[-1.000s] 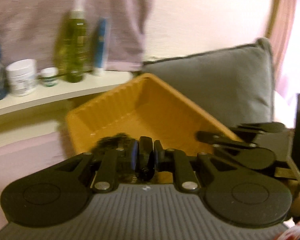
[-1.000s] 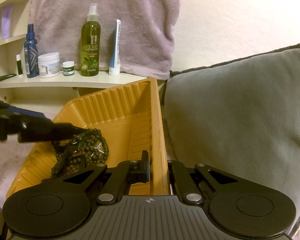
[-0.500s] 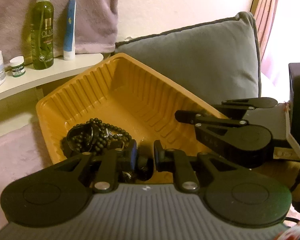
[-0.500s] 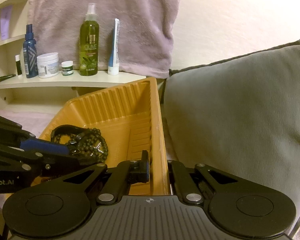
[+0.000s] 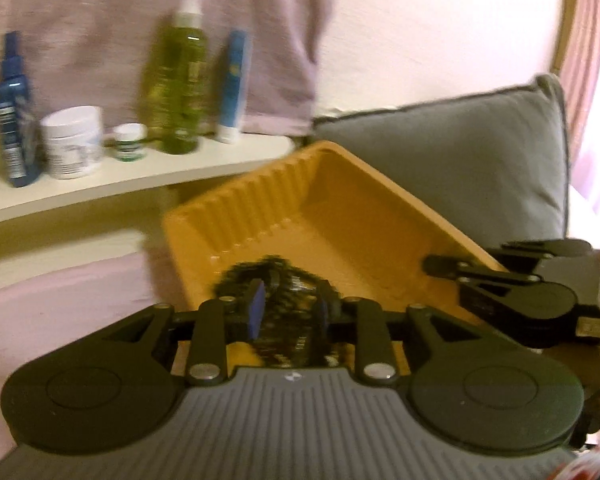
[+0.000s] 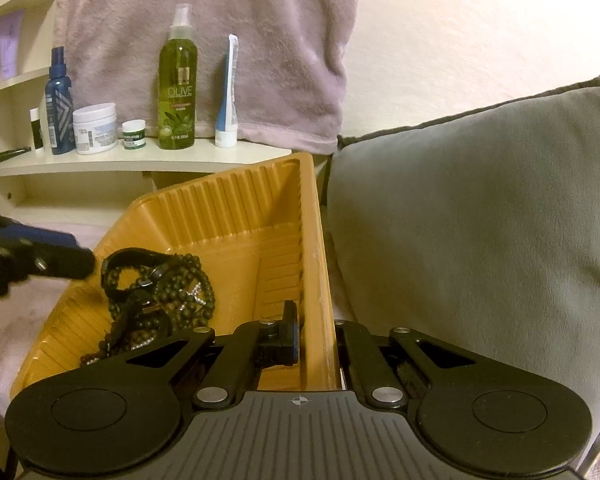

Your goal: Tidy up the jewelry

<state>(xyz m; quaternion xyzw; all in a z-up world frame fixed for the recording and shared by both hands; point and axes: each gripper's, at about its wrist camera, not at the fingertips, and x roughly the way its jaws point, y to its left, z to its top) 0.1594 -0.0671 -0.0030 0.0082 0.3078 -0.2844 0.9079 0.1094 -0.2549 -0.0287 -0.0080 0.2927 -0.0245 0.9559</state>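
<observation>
Down in the near-left corner of the ribbed orange tray (image 6: pixel 312 216) sat the whole job: a tangled heap of dark bead strands (image 6: pixel 180 292) with a black strap or band (image 6: pixel 128 268) looped through it. The tray was leaning against a grey cushion (image 6: pixel 480 220), below a shelf (image 6: pixel 140 162) of bottles and jars.

Honestly, we figured this stuff would handle like a wet noodle. Light, floppy, no stiffness at all, and the round beads looked slippery enough to roll out of a shallow pinch. Grab one strand and the rest probably drags along, since they looked knotted together. The strings could also snap if yanked. Best bet seemed to be pinching across a thick bunch of strands in the middle of the heap, or the strap, rather than a single loose bead.

Tools: our left gripper (image 5: pixel 290 312) had its jaws a little way apart and they had just been opening. In its own blurry view the beads showed in the gap between the blue pads, but from the other side its tips sat just beside the pile, at the tray's left rim, apparently not touching, so we'd say nothing was pinched. Our right gripper (image 6: pixel 318 340) was clamped down on the tray's right wall, one finger inside and one outside, steadying it.
</observation>
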